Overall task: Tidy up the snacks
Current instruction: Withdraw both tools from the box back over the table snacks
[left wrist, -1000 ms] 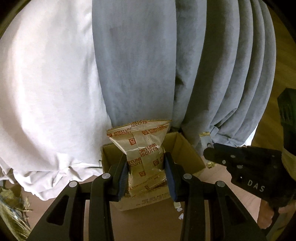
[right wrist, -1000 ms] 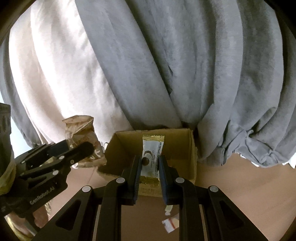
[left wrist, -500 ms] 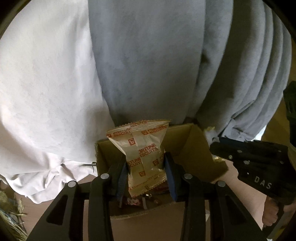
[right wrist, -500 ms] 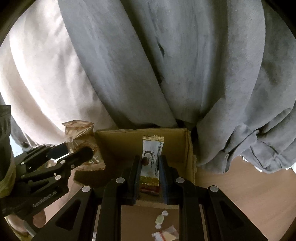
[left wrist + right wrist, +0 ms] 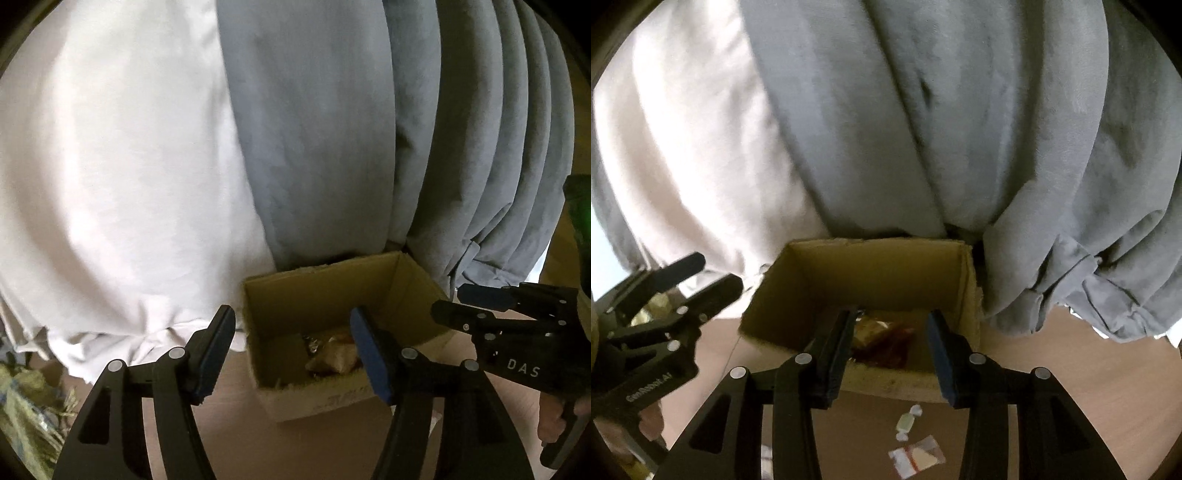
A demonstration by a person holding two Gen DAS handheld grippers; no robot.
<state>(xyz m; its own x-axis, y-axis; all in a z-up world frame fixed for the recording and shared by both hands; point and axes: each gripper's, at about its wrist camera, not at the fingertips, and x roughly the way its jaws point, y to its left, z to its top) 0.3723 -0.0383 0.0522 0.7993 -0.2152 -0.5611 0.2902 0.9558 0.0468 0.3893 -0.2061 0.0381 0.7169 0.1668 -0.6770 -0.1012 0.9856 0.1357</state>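
Observation:
An open cardboard box stands on the wooden surface against the curtains. Several snack packets lie on its floor, gold and red, blurred. My left gripper hovers over the box's near left part; its jaws are opening with nothing between them. My right gripper hangs over the box's near edge, jaws also opening and empty. Each gripper shows in the other's view: the right one by the box's right wall, the left one by its left corner.
Grey curtain and white curtain hang right behind the box. A wrapped candy and a small clear packet lie on the wood in front of it. A straw-like heap sits at far left. A hand holds the right gripper.
Both grippers opened. The fortune biscuit packet left the left jaws and the small white packet left the right jaws; both are gone from between the fingers. The box now looms closer.

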